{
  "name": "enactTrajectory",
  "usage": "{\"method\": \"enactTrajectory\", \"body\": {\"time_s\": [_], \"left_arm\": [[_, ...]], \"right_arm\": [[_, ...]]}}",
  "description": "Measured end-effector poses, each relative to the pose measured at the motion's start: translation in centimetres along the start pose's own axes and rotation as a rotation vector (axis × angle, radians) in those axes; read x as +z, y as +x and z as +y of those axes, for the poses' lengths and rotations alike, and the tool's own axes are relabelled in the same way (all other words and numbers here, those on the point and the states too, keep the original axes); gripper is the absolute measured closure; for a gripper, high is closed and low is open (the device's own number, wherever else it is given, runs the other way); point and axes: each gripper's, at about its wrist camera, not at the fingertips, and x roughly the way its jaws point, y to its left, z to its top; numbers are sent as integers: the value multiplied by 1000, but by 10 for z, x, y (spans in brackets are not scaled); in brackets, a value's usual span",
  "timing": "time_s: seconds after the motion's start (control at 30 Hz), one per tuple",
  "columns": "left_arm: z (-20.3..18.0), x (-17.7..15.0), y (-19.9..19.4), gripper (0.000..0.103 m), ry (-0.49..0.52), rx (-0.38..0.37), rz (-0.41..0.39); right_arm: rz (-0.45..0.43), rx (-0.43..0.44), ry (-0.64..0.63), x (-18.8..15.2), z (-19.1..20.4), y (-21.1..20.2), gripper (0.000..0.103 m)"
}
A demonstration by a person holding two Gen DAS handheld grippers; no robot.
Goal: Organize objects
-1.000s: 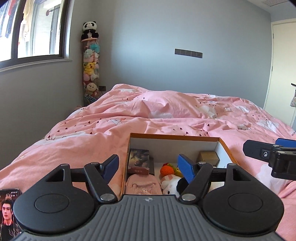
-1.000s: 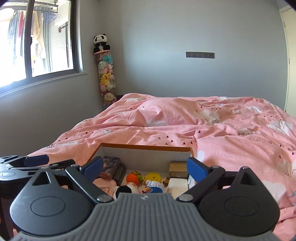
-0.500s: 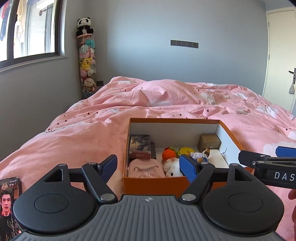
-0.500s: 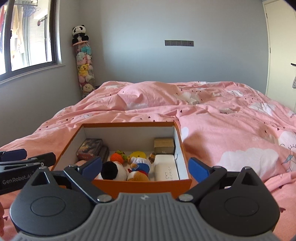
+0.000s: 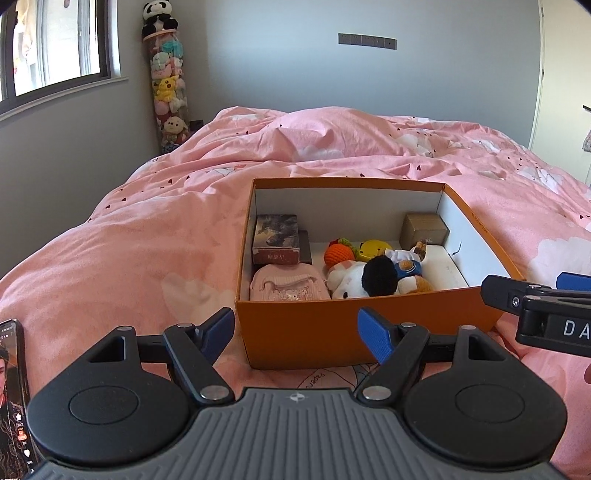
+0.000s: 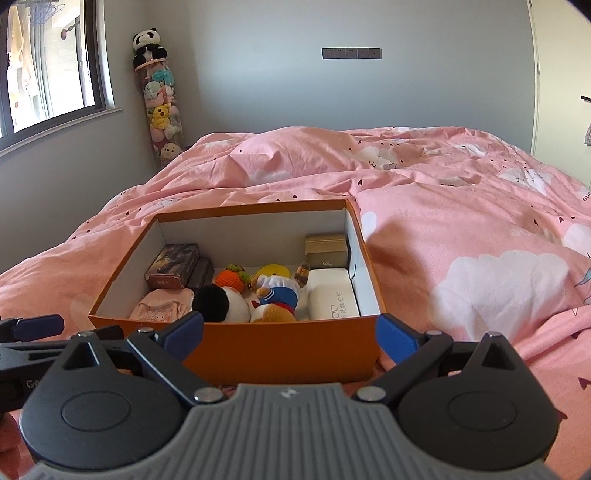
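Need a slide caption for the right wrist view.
Open hand-held gripper faces an orange box of plush toys on a pink bed.

A bed (image 5: 332, 155) with a rumpled pink duvet (image 6: 461, 206), printed with small hearts and white clouds, fills most of the room. The far wall (image 5: 295, 66) is plain grey-blue and carries a dark strip of switches (image 6: 351, 53). On the left wall a dark-framed window (image 5: 55, 48) lets in bright daylight above a grey sill. In the far left corner stands a tall clear tube of plush toys (image 6: 162, 110), topped by a panda (image 5: 159, 16). At the right edge is a pale door (image 5: 565, 81).
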Motion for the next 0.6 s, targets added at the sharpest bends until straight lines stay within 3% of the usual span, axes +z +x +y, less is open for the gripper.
{"method": "enactTrajectory", "body": {"time_s": [0.6], "left_arm": [[2,0,4,14,0,29,47]], "right_arm": [[24,16,8,-3,1,2,3]]}}
